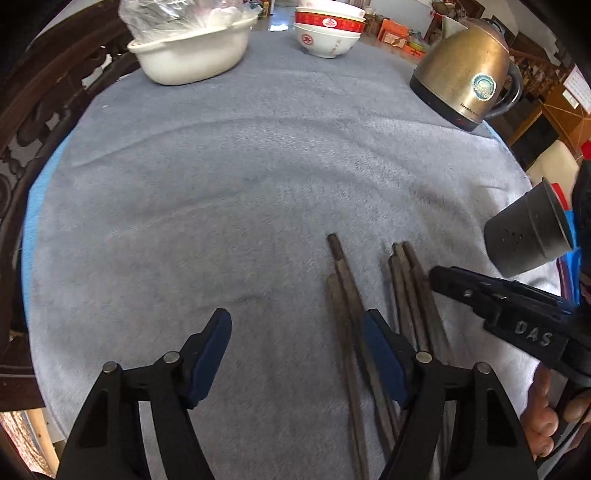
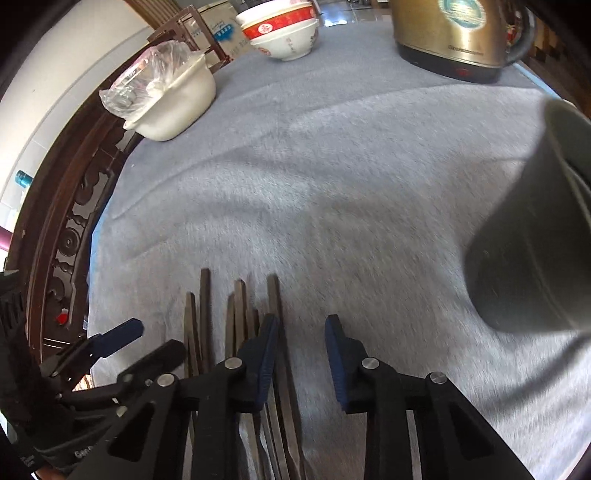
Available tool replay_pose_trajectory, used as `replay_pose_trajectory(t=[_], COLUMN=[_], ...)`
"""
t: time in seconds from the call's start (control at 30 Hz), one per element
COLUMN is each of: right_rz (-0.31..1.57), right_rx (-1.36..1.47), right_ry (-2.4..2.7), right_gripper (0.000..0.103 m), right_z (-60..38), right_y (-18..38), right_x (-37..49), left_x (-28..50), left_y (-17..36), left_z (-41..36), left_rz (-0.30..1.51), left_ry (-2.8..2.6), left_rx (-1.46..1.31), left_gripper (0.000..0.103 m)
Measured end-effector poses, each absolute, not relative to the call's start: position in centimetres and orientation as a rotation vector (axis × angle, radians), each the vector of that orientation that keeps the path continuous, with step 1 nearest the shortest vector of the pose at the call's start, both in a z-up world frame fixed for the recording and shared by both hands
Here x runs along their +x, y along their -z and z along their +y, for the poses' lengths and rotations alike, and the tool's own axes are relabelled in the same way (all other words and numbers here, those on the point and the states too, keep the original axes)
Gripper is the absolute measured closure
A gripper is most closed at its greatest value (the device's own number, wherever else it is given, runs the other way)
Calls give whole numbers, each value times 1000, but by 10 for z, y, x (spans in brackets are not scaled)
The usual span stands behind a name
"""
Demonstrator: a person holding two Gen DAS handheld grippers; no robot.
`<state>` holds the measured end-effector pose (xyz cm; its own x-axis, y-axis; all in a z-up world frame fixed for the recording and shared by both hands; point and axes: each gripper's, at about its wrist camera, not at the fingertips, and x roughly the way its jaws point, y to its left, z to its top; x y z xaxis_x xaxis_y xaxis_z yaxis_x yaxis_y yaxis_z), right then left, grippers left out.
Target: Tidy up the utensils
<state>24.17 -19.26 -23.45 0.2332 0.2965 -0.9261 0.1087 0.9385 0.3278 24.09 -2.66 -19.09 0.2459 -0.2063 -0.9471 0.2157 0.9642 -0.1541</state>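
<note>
Several dark wooden chopsticks (image 1: 347, 295) lie side by side on the grey cloth near the front edge; they also show in the right wrist view (image 2: 240, 310). My left gripper (image 1: 297, 354) is open and empty, its right finger just over the left chopsticks. My right gripper (image 2: 301, 354) is open and empty, with its left finger above the rightmost chopsticks; it shows in the left wrist view (image 1: 480, 295) too. A dark grey holder cup (image 1: 528, 232) lies on its side to the right, and is blurred in the right wrist view (image 2: 535, 236).
A white tub (image 1: 192, 55) with plastic bags stands at the back left. Stacked red-and-white bowls (image 1: 328, 29) stand at the back middle. A brass kettle (image 1: 465, 70) stands at the back right. A carved wooden chair back (image 2: 66, 229) borders the table's left edge.
</note>
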Motion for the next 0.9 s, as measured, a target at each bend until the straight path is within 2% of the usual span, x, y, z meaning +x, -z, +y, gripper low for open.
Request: replay_pose_trajectory(t=[0.07,0.13,0.23,0.37,0.4,0.63,0.7,0.77,0.9], right_rz=[1340,1347,1367,1382,1383,1372,1373,1383,1393], right_rx=[342,331,301,315,331,412,414,428,409], right_ry=[-143,-149,-161,-153,-151,-145,-148,-161,-160], right_gripper=[73,73,73,75,78,77,76,76,76], right_z=[-188,-185,-178,-179,-184,-207,-210,-210,-203], right_y=[235,234,235,235,235,227,224,226,232], right_x=[250,255,264,269,268,252,249,248,253], left_x=[247,253,259,261,260,257,252,246,233], left_y=[193,198,202,203,203,199,195,190,186], left_z=[-30,-31,-31,-25,-19,12,20,27,26], left_rz=[1295,1313,1319,1307,1305,1319,1325,1318,1320], left_ry=[303,319,335,342,352,300,299,272,240], left_rx=[1,-13,-30,-15,-14,-58,-104,-135,-129], left_gripper=[32,46,51,72,73,73,66,54,52])
